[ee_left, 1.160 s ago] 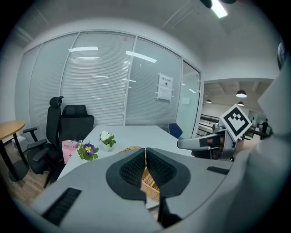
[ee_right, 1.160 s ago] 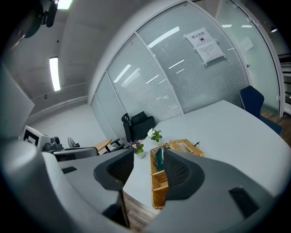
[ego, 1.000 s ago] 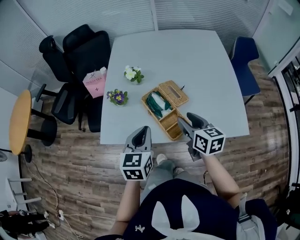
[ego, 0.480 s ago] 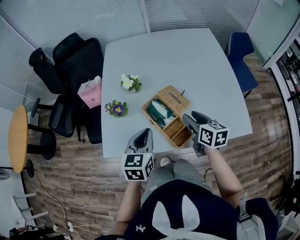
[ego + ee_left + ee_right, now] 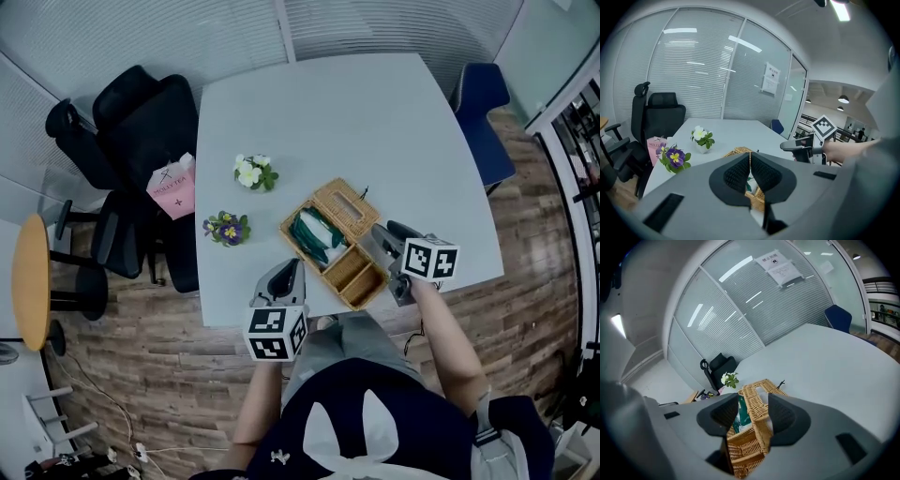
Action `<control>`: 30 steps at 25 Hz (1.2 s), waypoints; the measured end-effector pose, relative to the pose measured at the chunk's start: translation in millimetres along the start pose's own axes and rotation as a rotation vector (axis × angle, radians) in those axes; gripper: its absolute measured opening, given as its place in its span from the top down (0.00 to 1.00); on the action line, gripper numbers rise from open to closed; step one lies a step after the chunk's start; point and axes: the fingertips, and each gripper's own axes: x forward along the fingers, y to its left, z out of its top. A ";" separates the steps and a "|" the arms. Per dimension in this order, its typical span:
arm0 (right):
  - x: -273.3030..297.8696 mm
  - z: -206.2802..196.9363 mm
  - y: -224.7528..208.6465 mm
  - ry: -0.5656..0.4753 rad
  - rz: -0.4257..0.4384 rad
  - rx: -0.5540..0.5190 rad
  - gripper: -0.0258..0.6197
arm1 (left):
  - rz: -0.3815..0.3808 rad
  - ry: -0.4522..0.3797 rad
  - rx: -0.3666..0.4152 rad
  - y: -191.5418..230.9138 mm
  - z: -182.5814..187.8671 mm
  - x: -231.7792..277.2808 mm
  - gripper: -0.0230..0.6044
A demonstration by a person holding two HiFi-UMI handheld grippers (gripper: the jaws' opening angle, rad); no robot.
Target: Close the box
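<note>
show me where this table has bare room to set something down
The far half of the table, beyond the wicker box, is bare across to the blue chair. Crowded: the near edge around the box and right gripper, and the left side by the white flowers and purple flowers.

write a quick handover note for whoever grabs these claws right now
Left claw: shut, empty, over the near edge of the table, left of the box.
Right claw: open, empty, at the right side of the wicker box; no contact visible.
Box: by the table's near edge, lid folded back flat on its far right side, green packet in one compartment.
Done: nothing closed yet.
Left to do: swing the lid over and press it shut.
</note>
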 end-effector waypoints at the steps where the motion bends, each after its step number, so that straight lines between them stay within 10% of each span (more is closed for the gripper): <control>1: 2.8 0.5 -5.2 0.013 -0.006 0.006 0.66 | 0.002 0.004 -0.007 1.1 0.9 3.1 0.92; 30: 84.1 -43.4 -99.9 0.209 0.037 0.461 0.62 | 0.070 0.027 -0.141 37.7 10.7 33.8 0.92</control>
